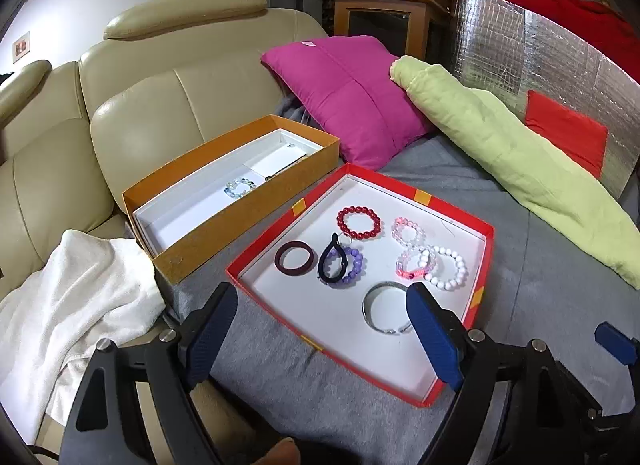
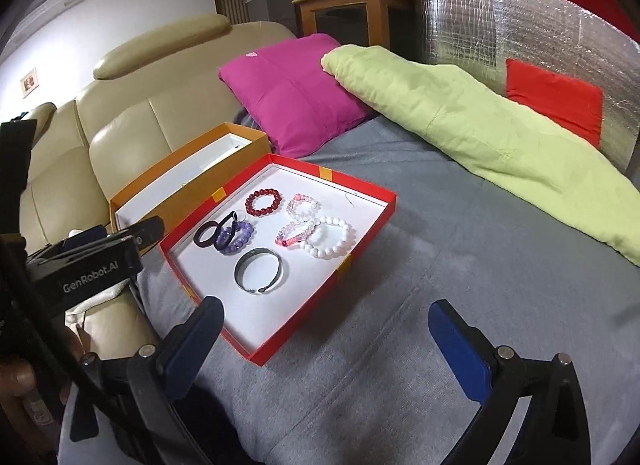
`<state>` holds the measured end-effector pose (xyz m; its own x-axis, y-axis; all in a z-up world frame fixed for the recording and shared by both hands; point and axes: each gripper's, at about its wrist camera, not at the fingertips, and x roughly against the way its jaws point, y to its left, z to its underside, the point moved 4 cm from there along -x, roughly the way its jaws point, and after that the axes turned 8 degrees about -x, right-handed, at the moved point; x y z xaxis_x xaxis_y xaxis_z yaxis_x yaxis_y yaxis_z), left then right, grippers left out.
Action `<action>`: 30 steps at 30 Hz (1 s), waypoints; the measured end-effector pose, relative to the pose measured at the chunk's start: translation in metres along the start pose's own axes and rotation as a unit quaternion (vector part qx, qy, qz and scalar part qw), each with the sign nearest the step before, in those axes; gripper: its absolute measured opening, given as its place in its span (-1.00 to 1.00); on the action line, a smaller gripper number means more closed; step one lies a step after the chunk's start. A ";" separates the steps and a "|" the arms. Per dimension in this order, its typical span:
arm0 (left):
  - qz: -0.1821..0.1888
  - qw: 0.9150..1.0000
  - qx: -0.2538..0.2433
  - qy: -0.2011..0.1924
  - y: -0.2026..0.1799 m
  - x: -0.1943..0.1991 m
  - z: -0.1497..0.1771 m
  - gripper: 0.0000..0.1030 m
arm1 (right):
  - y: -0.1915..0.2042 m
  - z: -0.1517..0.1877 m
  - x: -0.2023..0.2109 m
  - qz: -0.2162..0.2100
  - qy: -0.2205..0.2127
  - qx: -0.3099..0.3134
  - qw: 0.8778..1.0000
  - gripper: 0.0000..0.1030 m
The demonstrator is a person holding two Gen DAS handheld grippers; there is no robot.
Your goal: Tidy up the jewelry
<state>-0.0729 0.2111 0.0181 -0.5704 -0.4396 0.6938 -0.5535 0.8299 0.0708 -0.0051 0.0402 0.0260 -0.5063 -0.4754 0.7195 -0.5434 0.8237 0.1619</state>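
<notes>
Lying on grey blanket (image 2: 400, 285): red tray (image 2: 372, 221)

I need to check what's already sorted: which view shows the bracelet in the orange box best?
The left wrist view: the pale beaded bracelet lies in plain sight on the white floor of the orange box. In the right wrist view the box's near wall hides it.

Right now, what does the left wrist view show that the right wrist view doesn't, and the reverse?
Only the left wrist view: a pale beaded bracelet inside the orange box, and a white towel beside it. Only the right wrist view: the left gripper's black body, and the silver bangle unobstructed. Both: the red tray holding the red bead bracelet, white bead bracelet, purple bracelet and dark ring, plus the magenta pillow.
</notes>
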 end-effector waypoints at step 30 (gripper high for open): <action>0.010 1.000 -0.011 0.002 0.003 -0.002 0.000 0.82 | 0.015 -0.011 -0.005 0.023 -0.011 0.009 1.000 1.00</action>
<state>-0.0731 0.2142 0.0165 -0.5780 -0.4221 0.6984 -0.5294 0.8453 0.0727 -0.0030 0.0582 0.0321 -0.5459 -0.4434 0.7109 -0.5306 0.8396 0.1163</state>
